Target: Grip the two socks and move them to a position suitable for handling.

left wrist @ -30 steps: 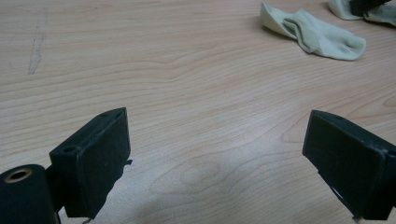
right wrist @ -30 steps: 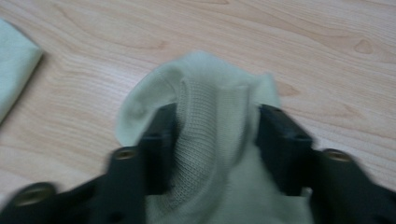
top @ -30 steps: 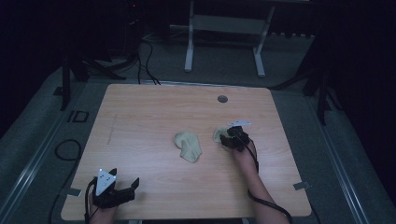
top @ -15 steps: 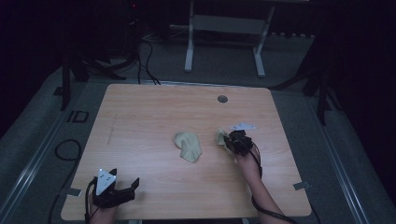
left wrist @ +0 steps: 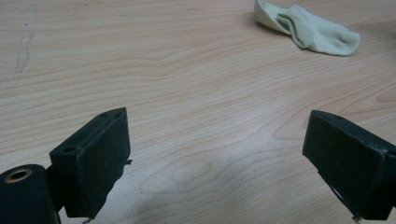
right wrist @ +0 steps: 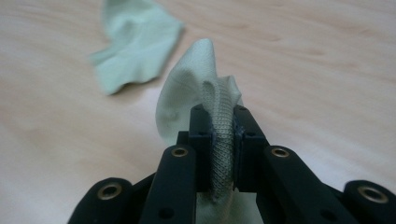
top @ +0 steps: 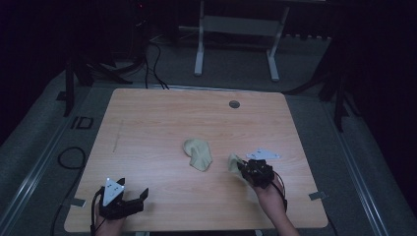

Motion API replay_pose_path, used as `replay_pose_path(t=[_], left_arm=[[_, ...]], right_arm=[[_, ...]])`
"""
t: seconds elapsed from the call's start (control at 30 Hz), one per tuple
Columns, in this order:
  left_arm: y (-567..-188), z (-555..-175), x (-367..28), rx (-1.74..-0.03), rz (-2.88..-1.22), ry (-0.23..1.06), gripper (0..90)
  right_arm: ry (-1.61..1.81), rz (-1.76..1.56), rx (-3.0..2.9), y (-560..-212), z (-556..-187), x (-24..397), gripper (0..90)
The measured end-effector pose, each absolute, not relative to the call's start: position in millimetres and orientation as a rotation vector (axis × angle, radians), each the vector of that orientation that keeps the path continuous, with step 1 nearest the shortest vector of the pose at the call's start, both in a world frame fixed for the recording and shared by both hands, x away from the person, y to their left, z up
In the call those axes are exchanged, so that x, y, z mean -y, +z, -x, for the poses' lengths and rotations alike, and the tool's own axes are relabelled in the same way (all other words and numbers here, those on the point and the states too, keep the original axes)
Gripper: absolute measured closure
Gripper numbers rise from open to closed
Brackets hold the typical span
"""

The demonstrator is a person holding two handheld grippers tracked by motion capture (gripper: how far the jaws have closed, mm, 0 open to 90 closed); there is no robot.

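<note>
One sock is clamped in the right hand-held gripper. Another sock is seen just beside it on the counter. The left hand-held gripper is held apart, well away.

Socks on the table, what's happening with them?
A person works two grippers at a wooden table. The right gripper has its jaws shut on one pale green sock. The other sock lies loose mid-table. The left gripper rests near the front edge, jaws wide open, holding nothing.

Left tool gapes; right tool pinched closed.
</note>
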State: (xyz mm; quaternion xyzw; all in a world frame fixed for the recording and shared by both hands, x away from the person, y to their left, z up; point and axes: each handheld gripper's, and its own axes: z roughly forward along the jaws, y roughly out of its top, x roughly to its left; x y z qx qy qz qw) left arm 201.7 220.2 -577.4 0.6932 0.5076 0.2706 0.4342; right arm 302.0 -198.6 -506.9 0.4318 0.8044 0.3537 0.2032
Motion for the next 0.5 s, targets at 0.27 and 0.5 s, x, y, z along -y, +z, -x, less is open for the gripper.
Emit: replay_pose_path(t=[0.27, 0.5], left_arm=[[-577, -201, -219, -1.256, -1.726, 0.678, 7.5], [-576, -200, -216, -1.215, -1.706, 0.659, 7.5]], right_arm=[[0.995, -1.113, -2.325, -523, -256, 183, 80.7], [0.905, -1.123, -2.39, -559, -248, 176, 80.0]])
